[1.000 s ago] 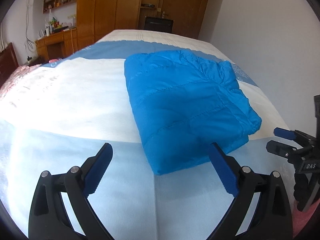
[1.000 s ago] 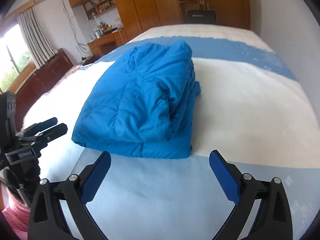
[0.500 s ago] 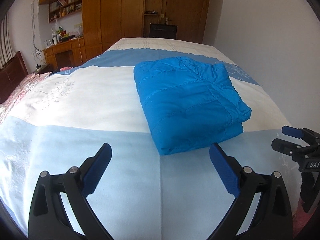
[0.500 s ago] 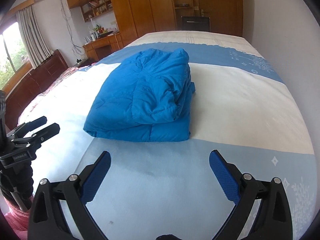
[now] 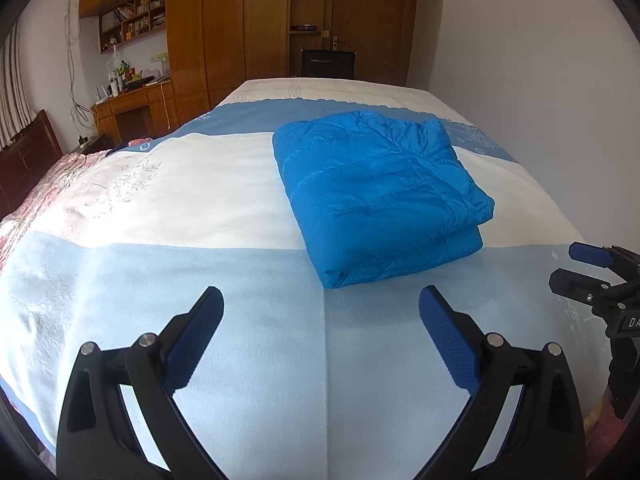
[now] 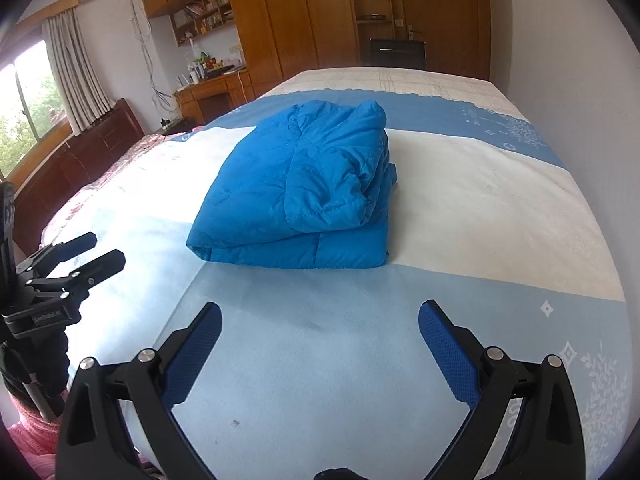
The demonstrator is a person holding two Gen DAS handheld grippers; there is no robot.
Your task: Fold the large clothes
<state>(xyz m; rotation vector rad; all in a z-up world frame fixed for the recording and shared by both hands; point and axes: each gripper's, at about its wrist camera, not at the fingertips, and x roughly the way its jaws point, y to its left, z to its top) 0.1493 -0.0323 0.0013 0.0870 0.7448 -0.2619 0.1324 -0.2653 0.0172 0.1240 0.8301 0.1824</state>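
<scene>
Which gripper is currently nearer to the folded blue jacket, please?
Neither clearly. The left gripper and right gripper both hover open, just short of the jacket near edge, touching nothing; any difference is too small to tell.

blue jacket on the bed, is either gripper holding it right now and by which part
Nothing is held. The left gripper and right gripper are both open over bare bedspread, short of the folded blue jacket.

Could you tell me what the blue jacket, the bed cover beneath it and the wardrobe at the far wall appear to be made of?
Blue jacket: probably a thin synthetic shell with padding, judging by its slight sheen, stitched quilt lines and puffy folds.
Bed cover: seemingly soft matte fabric, perhaps fleece; fuzzy surface, printed white and blue bands.
Wardrobe: wood or wood veneer with a satin finish; warm brown panels with soft reflections.
</scene>
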